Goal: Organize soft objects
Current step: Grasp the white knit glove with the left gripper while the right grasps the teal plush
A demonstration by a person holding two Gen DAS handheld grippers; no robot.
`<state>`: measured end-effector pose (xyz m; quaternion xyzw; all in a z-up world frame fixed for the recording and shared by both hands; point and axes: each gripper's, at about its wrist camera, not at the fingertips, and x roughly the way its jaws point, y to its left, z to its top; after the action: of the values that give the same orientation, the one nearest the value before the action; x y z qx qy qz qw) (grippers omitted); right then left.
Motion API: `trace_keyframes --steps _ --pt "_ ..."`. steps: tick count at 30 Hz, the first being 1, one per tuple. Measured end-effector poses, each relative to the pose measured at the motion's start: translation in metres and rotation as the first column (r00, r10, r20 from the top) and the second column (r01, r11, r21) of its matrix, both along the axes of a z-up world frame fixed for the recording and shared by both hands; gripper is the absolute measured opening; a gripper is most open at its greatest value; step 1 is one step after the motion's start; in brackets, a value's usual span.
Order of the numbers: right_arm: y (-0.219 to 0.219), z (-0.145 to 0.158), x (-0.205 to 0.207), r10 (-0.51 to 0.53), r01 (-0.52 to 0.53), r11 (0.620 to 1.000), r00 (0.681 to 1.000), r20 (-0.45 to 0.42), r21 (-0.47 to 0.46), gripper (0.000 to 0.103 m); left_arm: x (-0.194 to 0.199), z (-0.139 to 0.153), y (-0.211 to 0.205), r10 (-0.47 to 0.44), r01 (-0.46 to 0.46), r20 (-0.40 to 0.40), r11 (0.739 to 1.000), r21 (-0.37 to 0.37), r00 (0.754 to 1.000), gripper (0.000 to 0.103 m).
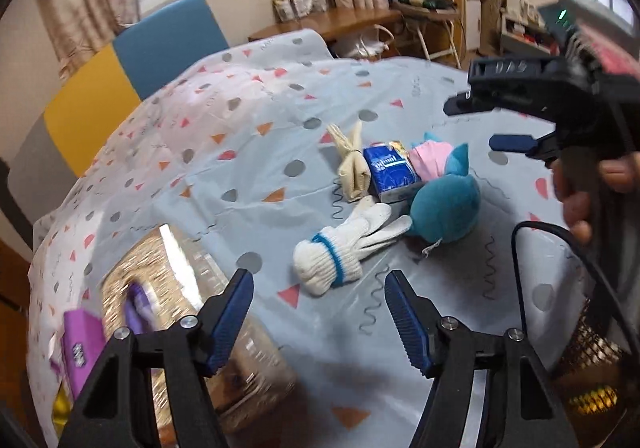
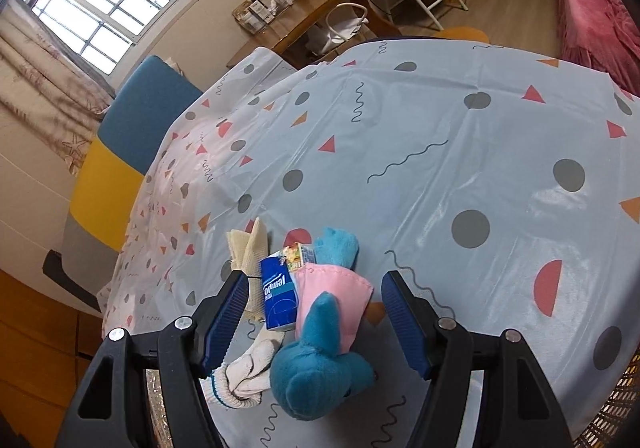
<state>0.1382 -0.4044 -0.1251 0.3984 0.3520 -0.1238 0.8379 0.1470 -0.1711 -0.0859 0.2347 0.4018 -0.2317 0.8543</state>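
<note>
A small heap of soft things lies on the patterned tablecloth (image 1: 280, 108). It holds white knit gloves (image 1: 340, 248) with a blue cuff, a teal plush toy (image 1: 444, 208), a pink cloth (image 1: 430, 160), a blue tissue pack (image 1: 390, 172) and a cream cloth bundle (image 1: 354, 168). My left gripper (image 1: 319, 277) hovers open just short of the gloves, nothing between its pads. My right gripper (image 1: 472, 126) hangs open above the heap. In its own view the right gripper (image 2: 315, 280) frames the plush toy (image 2: 320, 376), the pink cloth (image 2: 332, 288) and the tissue pack (image 2: 280, 296) without touching them.
A shiny woven container (image 1: 168, 288) with a purple pack (image 1: 80, 344) stands at the near left. A dark wicker basket (image 1: 592, 348) sits at the near right under a black cable (image 1: 520, 268). A blue and yellow chair (image 1: 160, 44) stands behind the table. A hand (image 1: 580, 200) holds the right gripper.
</note>
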Motion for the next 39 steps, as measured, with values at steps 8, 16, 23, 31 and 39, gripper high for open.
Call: trace_keyframes --steps 8,16,23,31,39 --pt "-0.002 -0.002 0.0 0.017 -0.018 0.999 1.0 0.018 0.047 0.07 0.039 -0.047 -0.042 -0.042 0.047 -0.047 0.993 0.112 0.998 0.074" --pt "-0.002 -0.002 0.001 0.027 -0.03 0.997 0.999 0.034 0.076 0.07 0.071 -0.091 -0.047 0.018 0.001 -0.138 0.991 0.136 0.99 0.057" --pt "0.0 0.001 0.001 0.032 -0.034 0.998 0.999 0.04 0.048 0.07 0.042 -0.082 -0.021 0.053 -0.058 -0.193 0.998 -0.021 0.98 0.052" --pt "0.004 -0.004 0.006 0.056 -0.056 0.998 0.998 0.001 0.042 0.07 -0.018 -0.083 -0.016 0.016 -0.02 -0.154 0.999 -0.025 0.988 0.053" --pt "0.023 -0.028 0.026 0.149 -0.159 0.987 0.965 -0.216 -0.028 0.07 -0.023 -0.09 0.008 0.066 -0.092 -0.212 0.989 -0.116 0.975 0.054"
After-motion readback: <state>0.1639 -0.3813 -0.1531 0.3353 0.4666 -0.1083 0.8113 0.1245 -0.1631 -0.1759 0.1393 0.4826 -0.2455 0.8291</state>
